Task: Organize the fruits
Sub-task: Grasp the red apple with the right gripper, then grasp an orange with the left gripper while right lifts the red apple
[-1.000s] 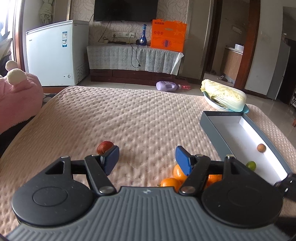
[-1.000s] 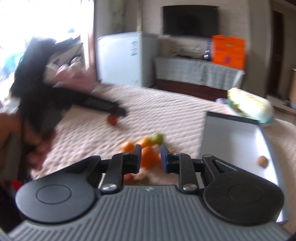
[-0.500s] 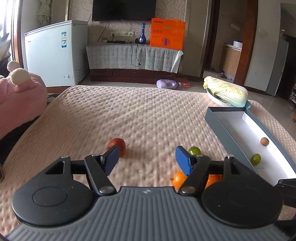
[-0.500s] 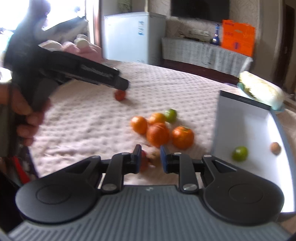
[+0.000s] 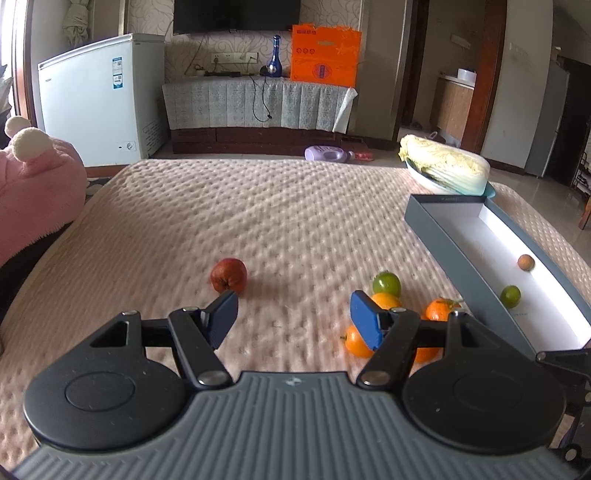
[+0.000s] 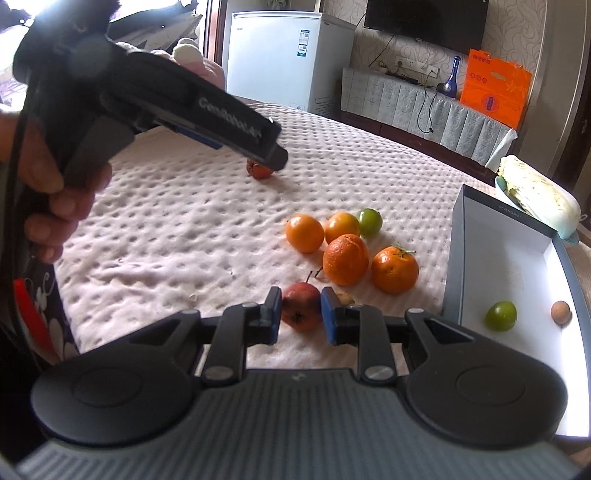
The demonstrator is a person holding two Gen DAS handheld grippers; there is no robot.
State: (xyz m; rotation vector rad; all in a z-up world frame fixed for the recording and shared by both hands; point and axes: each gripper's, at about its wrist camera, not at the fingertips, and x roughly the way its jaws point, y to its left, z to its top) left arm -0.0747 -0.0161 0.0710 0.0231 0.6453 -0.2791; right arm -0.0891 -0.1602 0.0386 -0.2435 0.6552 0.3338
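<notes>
A white chest freezer (image 5: pixel 98 99) stands in the upper left of the left wrist view, with a dark television (image 5: pixel 236 15) on the wall at top centre. Below the television, a cloth-draped cabinet (image 5: pixel 258 105) carries a blue bottle (image 5: pixel 275 55) and an orange bag (image 5: pixel 325 55). A purple bottle (image 5: pixel 327 153) lies on the floor beyond the bed (image 5: pixel 258 221). At the left edge sits a pink plush toy (image 5: pixel 33 184). A napa cabbage (image 5: pixel 445 164) rests at upper right.

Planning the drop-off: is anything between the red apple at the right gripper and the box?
Yes. The nearest orange sits between the red apple at the right gripper and the box, whose near wall must also be cleared.
</notes>
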